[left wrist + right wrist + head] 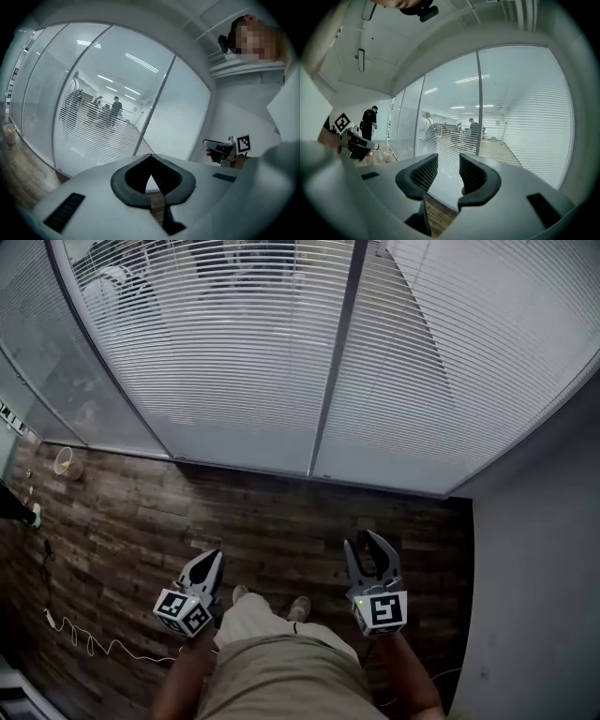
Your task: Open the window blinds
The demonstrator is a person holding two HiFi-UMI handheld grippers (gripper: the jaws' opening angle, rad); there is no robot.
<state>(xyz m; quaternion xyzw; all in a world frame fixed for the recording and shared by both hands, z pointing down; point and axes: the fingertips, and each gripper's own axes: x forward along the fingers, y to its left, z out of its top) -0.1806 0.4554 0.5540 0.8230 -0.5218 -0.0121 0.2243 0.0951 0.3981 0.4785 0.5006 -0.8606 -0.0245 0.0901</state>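
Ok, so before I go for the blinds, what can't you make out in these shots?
- Cord or wand: none shows in any view; the head view's top edge cuts off the upper part of the blinds.
- Round thing on the floor, head view: too small to identify.
- People behind the blinds, left gripper view: screened by the slats, too small for detail.

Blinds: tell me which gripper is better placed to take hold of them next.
Probably the right gripper: its jaws stand apart and empty, while the left gripper is shut. Both hang short of the blinds.
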